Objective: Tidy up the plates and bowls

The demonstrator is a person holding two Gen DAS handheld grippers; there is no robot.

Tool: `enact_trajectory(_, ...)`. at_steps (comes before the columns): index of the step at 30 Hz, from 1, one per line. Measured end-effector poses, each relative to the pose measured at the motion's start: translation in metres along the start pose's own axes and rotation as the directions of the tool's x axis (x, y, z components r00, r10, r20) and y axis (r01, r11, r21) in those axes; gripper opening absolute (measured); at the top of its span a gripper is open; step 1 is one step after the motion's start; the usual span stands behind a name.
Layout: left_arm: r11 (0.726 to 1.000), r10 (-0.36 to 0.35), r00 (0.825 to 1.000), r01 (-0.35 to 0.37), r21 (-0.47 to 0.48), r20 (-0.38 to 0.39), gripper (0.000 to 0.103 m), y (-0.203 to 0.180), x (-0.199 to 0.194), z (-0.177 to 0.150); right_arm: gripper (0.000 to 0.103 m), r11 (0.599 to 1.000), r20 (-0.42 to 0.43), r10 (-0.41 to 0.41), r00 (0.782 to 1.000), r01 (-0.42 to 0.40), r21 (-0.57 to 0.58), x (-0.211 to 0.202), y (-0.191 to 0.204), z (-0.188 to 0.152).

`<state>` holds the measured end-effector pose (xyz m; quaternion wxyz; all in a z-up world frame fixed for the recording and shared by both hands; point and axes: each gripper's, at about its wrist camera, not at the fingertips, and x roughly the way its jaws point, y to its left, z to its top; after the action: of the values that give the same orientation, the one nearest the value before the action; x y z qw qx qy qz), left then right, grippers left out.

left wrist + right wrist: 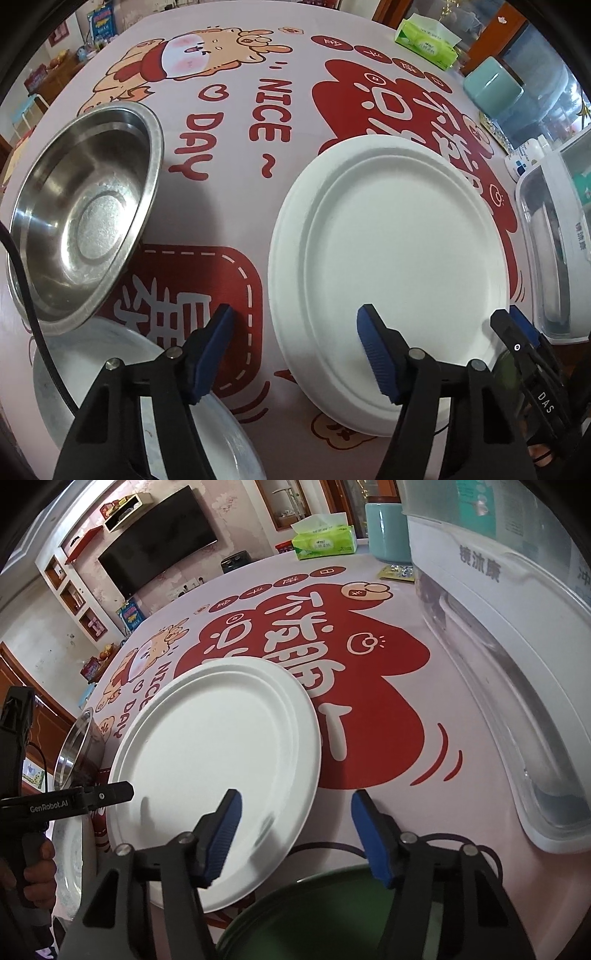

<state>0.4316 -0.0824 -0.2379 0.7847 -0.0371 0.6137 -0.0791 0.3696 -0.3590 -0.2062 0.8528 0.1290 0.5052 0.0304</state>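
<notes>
A white paper plate (399, 266) (221, 760) lies flat on the printed tablecloth. My left gripper (295, 343) is open and straddles its left rim, one finger above the plate and the other above the cloth. My right gripper (295, 819) is open and straddles the opposite rim in the same way. Neither pair of pads touches the plate. A steel bowl (85, 221) (74, 749) sits tilted at the left, leaning on a pale plate (110, 373). A dark green dish (314, 915) lies beneath my right gripper.
A clear plastic container with a white rim (546, 258) (517, 701) stands right of the plate. A green tissue pack (424, 40) and a teal canister (491, 85) stand at the table's far side. A hand (37, 867) grips the left tool's handle.
</notes>
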Motion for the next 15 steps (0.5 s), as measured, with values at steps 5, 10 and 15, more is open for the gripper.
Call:
enact_trajectory(5, 1.000, 0.017, 1.000, -0.017, 0.002, 0.002, 0.066, 0.0001, -0.0003, -0.0004, 0.046, 1.000, -0.003, -0.001, 1.000, 0.001, -0.012, 0.0016, 0.0001, 0.0015)
enact_trajectory(10, 1.000, -0.003, 1.000, 0.003, 0.003, 0.013, 0.040, 0.0005, -0.0015, 0.0007, 0.036, 1.000, -0.014, 0.006, 1.000, -0.007, -0.018, 0.0035, 0.0018, 0.0021)
enact_trajectory(15, 1.000, -0.013, 1.000, 0.012, 0.025, 0.012, 0.040, -0.0055, -0.0006, 0.0002, 0.029, 1.000, -0.021, 0.022, 1.000, -0.022, -0.005, 0.0048, 0.0037, 0.0015)
